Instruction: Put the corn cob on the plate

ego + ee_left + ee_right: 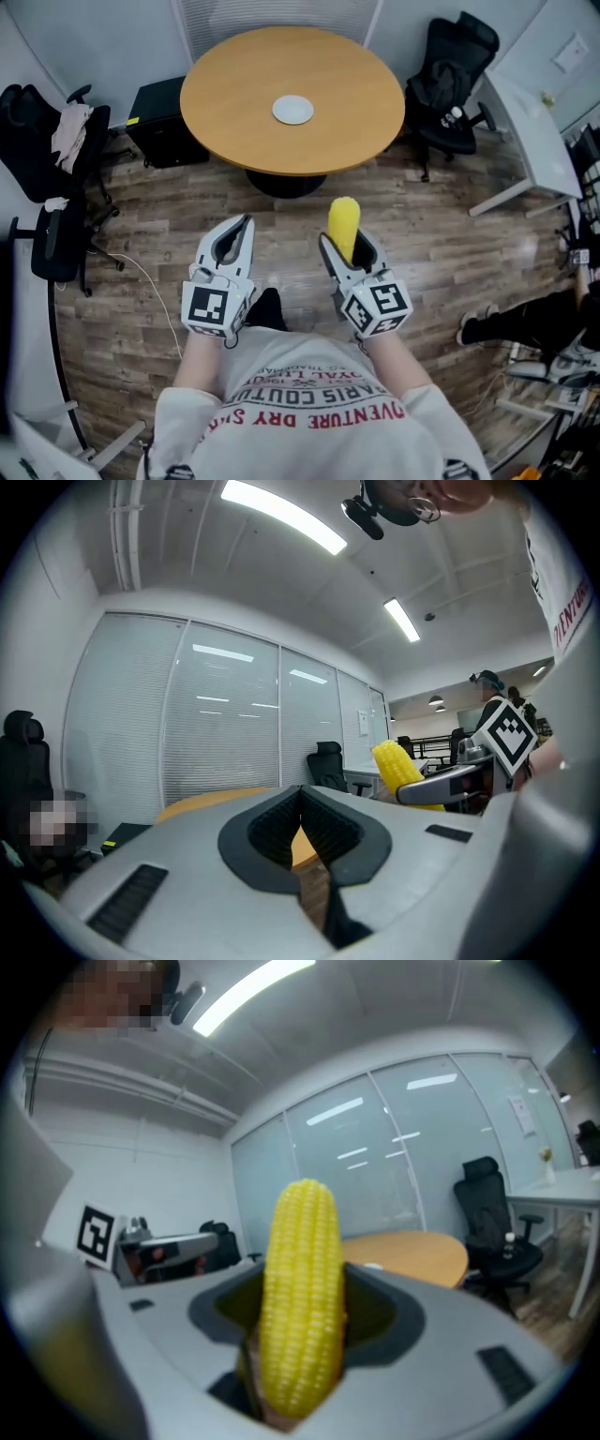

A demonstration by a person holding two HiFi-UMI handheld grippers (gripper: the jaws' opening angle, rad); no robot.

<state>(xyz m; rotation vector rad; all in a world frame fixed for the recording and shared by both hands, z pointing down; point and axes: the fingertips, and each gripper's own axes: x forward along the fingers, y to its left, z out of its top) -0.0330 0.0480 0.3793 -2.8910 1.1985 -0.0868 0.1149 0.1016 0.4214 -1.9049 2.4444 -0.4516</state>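
A yellow corn cob (344,225) stands upright in my right gripper (347,251), which is shut on it; in the right gripper view the corn cob (301,1293) fills the middle between the jaws. A small white plate (293,110) lies near the middle of the round wooden table (234,94), well ahead of both grippers. My left gripper (232,246) is held beside the right one, shut with nothing in it. In the left gripper view the left gripper (302,832) has its pads meeting, and the corn cob (401,769) shows to the right.
Black office chairs stand at the left (52,159) and the back right (455,80) of the table. A black box (159,122) sits on the floor by the table's left side. A white desk (534,131) is at the right. Wood floor lies between me and the table.
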